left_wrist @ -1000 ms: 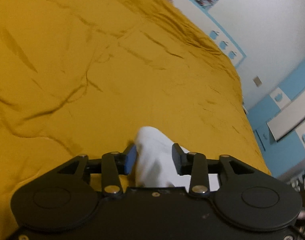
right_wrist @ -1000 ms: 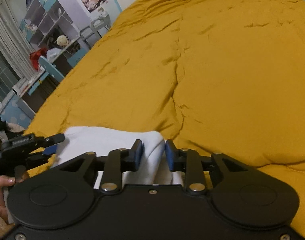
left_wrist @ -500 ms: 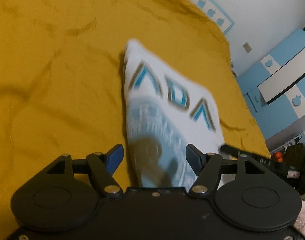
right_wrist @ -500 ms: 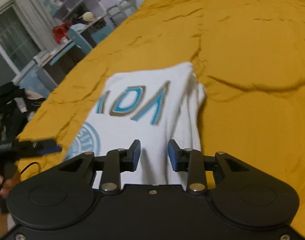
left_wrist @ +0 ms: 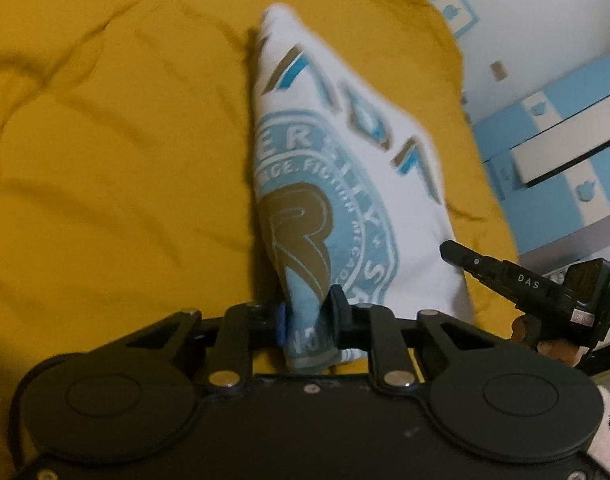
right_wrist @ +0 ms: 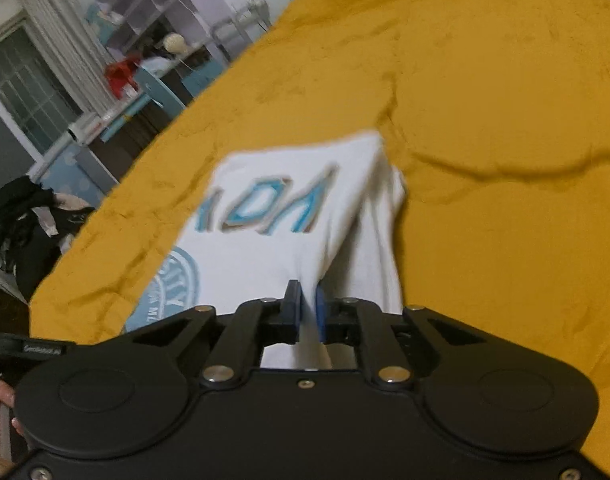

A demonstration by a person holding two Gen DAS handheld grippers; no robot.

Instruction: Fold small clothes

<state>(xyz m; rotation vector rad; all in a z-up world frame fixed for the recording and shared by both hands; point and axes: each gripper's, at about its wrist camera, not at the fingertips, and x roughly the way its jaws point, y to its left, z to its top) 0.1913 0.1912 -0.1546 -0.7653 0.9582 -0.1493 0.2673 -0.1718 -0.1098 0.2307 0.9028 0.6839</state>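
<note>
A white T-shirt (left_wrist: 345, 152) with a blue and brown print lies spread on the mustard bed cover (left_wrist: 105, 168), print side up. My left gripper (left_wrist: 307, 314) is at its near edge; its jaws are closing and the pads press on a bunched fold of the printed fabric. In the right wrist view the same T-shirt (right_wrist: 281, 248) stretches away from my right gripper (right_wrist: 308, 304), which is shut on a thin pinch of its near edge. The fabric pulls up in a ridge from that pinch.
The bed cover (right_wrist: 505, 120) is wrinkled and fills most of both views. Blue and white drawers (left_wrist: 565, 152) stand past the bed's right edge. A desk and shelves (right_wrist: 145, 72) and a dark pile of clothes (right_wrist: 21, 216) lie beyond the left edge.
A second ago only a white bunch showed between the fingers. Both grippers have drawn back, the T-shirt now lies spread with its print showing, and both pairs of jaws have closed on its near edge.
</note>
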